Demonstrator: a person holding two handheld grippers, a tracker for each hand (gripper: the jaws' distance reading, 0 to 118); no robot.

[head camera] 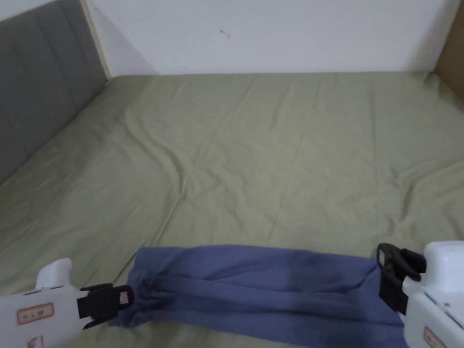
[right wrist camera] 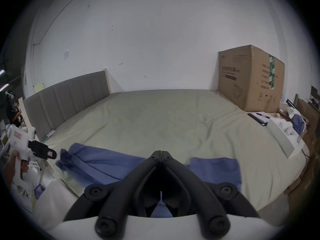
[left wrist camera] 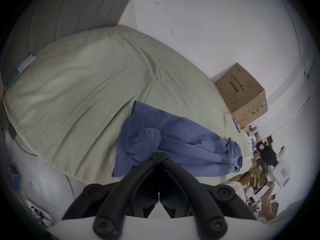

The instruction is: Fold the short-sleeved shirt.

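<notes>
A blue short-sleeved shirt (head camera: 263, 290) lies bunched in a long band across the near edge of the green bed sheet (head camera: 272, 149). My left gripper (head camera: 129, 295) is shut at the shirt's left end. In the right gripper view the left gripper (right wrist camera: 53, 154) stands a small gap away from the cloth (right wrist camera: 103, 162). In its own view its tips (left wrist camera: 159, 154) point at a lump of shirt (left wrist camera: 181, 139). My right gripper (head camera: 384, 265) is shut over the shirt's right part. Its tips (right wrist camera: 161, 152) sit at the shirt's far edge, and blue cloth shows under the jaws.
A grey padded headboard (head camera: 41, 90) bounds the bed on the left and a white wall (head camera: 272, 36) runs behind it. A large cardboard box (right wrist camera: 251, 81) stands at the bed's far right corner. Papers and clutter (right wrist camera: 280, 124) lie beside the bed's right edge.
</notes>
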